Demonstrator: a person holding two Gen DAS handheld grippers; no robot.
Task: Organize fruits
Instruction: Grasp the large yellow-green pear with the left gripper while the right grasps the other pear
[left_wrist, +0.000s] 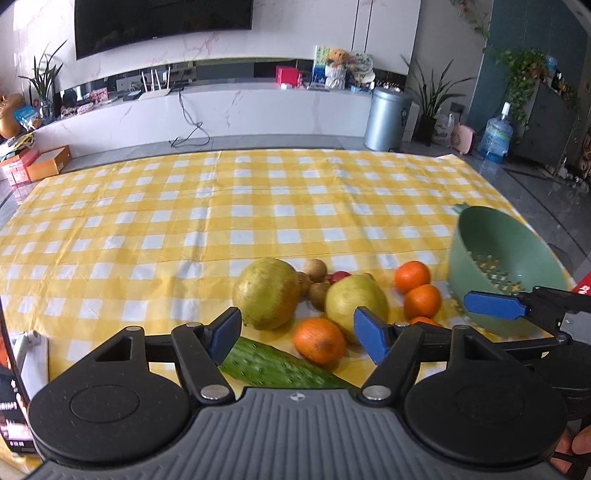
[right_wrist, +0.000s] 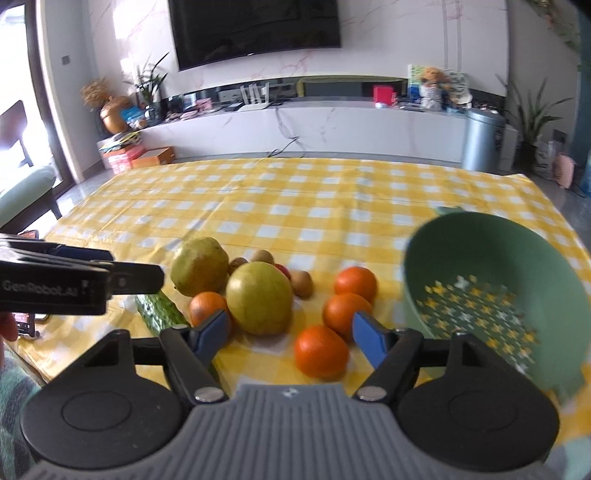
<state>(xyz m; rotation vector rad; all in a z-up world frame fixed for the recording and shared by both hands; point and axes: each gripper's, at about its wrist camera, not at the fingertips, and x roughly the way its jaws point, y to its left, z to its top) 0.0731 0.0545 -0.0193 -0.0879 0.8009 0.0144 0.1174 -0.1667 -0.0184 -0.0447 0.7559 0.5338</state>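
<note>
A pile of fruit lies on the yellow checked tablecloth (left_wrist: 184, 221): two large yellow-green pomelo-like fruits (left_wrist: 266, 293) (right_wrist: 259, 297), several oranges (left_wrist: 319, 340) (right_wrist: 321, 351), small brown kiwis (left_wrist: 315, 269) and a cucumber (left_wrist: 273, 367). A green colander bowl (right_wrist: 491, 291) stands tilted at the right, also in the left wrist view (left_wrist: 502, 266). My left gripper (left_wrist: 295, 334) is open and empty above the cucumber and an orange. My right gripper (right_wrist: 290, 332) is open and empty above an orange, left of the bowl.
A white phone-like object (left_wrist: 31, 356) lies near the table's left front edge. The right gripper's blue finger (left_wrist: 495, 304) shows in front of the bowl in the left wrist view. Beyond the table are a TV cabinet (right_wrist: 303, 125) and a bin (left_wrist: 386, 118).
</note>
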